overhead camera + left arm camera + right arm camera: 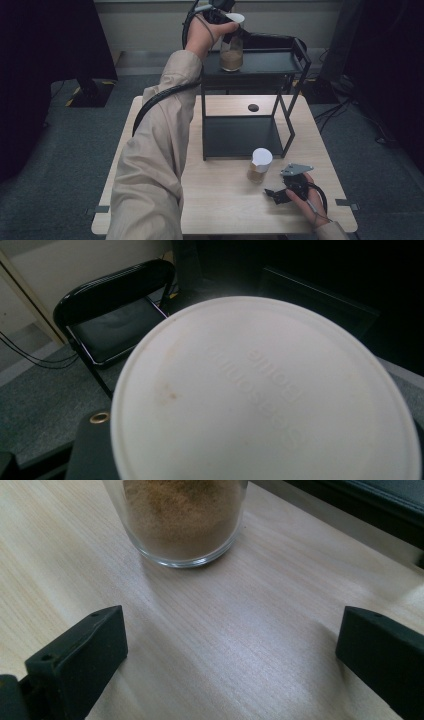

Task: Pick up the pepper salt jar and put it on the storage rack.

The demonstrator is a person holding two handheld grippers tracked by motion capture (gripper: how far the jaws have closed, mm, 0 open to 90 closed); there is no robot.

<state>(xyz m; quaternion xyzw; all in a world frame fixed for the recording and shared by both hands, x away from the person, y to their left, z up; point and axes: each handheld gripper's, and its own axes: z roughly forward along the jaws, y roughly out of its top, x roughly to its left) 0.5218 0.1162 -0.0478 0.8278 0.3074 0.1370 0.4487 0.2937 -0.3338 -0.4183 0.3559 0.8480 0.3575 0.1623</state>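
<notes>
A glass jar (231,54) of brown powder stands on the top shelf of a black metal rack (260,64). My left gripper (220,14) holds it up at its white lid (260,390), which looms close in the left gripper view and hides the jaws. A second jar (259,166) of the same powder, also white-lidded, stands on the wooden table (220,200) in front of the rack. Just to its right my right gripper (274,194) rests low over the table. Its jaws (230,650) stand wide open with the jar's glass base (182,520) a little ahead of them.
A small dark round object (253,107) lies on the table behind the rack's lower shelf (240,135). A black folding chair (115,315) stands on the grey floor beyond the rack. The long left sleeve (155,165) crosses the table's left half.
</notes>
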